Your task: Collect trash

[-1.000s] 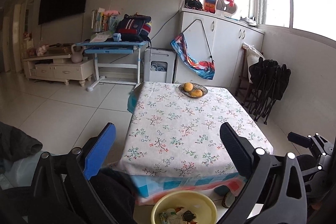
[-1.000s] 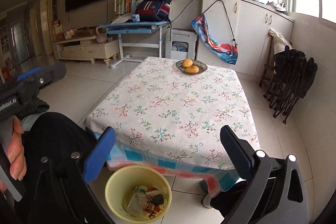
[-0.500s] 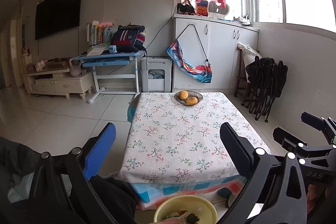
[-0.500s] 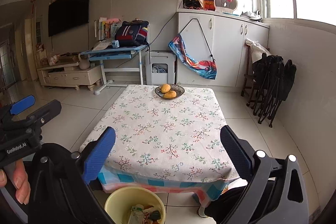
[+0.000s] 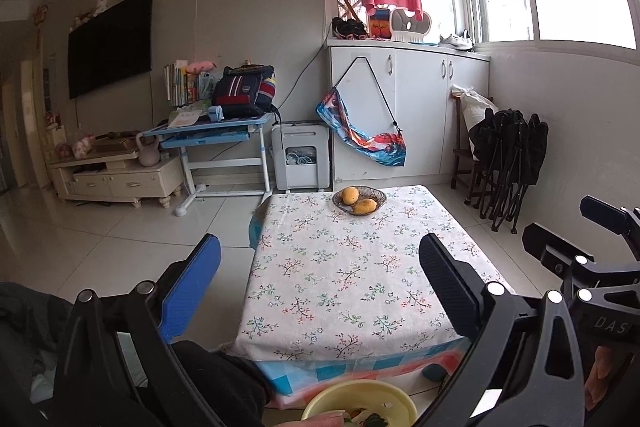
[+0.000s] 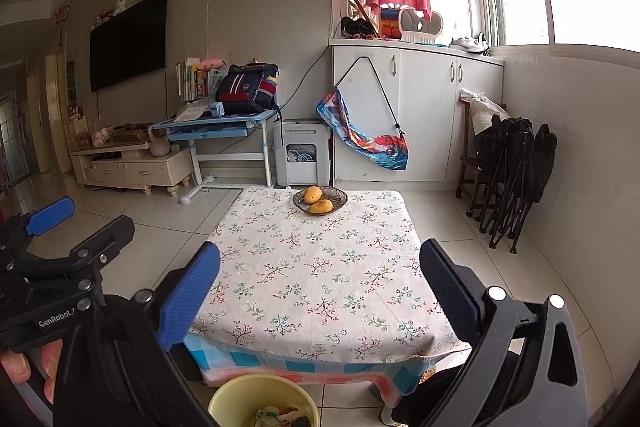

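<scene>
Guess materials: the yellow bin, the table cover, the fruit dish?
Yellow bin: likely plastic, pale matte yellow, with a smooth, thin moulded rim. Table cover: looks like woven fabric, a matte floral print; it drapes and creases over the edge, above a checked layer. Fruit dish: dark and shallow with a slight sheen; could be glass, metal or woven, too small to tell.

Matt floral cloth (image 6: 320,263) is covering the worktop, while the tiled floor (image 6: 160,227) is shining glossy under the window light. The yellow bin (image 6: 240,393) is looking like smooth plastic, and the pads (image 6: 188,297) are showing a finely textured, matt blue surface.
</scene>
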Tool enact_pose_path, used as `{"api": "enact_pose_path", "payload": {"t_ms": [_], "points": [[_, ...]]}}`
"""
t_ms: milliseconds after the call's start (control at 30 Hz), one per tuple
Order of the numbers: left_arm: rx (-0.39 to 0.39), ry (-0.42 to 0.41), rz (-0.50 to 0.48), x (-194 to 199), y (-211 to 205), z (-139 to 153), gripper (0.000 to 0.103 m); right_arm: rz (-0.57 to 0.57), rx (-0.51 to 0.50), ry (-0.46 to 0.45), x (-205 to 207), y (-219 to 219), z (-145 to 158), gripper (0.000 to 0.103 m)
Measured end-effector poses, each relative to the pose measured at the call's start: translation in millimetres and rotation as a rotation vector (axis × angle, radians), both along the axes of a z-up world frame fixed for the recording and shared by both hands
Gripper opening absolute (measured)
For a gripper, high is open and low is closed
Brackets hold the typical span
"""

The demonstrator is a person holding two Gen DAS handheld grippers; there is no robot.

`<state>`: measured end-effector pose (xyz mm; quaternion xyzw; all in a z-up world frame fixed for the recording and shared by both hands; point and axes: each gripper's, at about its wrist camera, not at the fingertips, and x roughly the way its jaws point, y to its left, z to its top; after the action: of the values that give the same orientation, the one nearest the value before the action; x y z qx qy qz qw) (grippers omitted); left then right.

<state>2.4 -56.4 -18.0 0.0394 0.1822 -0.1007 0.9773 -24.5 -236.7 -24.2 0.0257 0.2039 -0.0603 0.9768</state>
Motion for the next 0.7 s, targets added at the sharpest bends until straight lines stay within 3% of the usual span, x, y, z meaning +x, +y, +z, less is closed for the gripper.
{"api": "enact_pose_path", "payload": {"t_ms": [233,700], "points": [[0.041,0.005,0.069,1,-3,8,0.096,-0.008,0.007,-0.023,-3,-2,4,0.096],[0.068,-0.010,0.099,-8,-4,21,0.096,0.000,-0.003,-0.063,-3,9,14,0.096]]}}
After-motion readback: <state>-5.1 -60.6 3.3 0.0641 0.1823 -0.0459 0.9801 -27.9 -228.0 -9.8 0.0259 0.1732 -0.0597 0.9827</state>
